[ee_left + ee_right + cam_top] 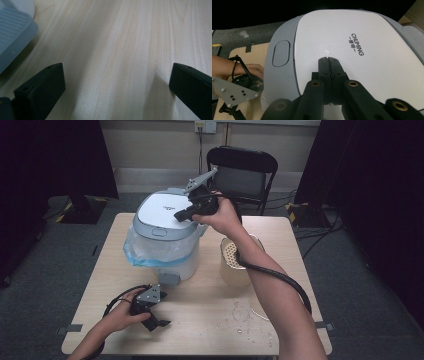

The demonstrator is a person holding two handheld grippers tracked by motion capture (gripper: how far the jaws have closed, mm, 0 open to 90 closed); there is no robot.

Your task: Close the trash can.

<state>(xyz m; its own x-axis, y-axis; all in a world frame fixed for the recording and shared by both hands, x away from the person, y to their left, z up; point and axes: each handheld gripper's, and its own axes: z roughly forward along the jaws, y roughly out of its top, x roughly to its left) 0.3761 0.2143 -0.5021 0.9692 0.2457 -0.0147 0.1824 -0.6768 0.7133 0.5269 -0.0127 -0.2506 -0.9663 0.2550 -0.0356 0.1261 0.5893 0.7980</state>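
Observation:
A white and grey pedal bin (162, 220) stands at the back left of the table, lined with a bluish plastic bag (145, 251). Its lid (342, 32) is down and has an oval button (281, 53) at the front. My right gripper (178, 216) is over the lid, and in the right gripper view it (328, 59) is shut with nothing between the jaws, its tips at the lid's white top. My left gripper (157, 324) rests near the table's front left. Its jaws (117, 75) are open over bare wood, beside the bin's grey pedal (12, 35).
A beige perforated container (232, 265) stands right of the bin, under my right forearm. Small droplets or crumbs (245, 320) lie on the wooden table (210, 340) at the front right. A black folding chair (242, 170) is behind the table.

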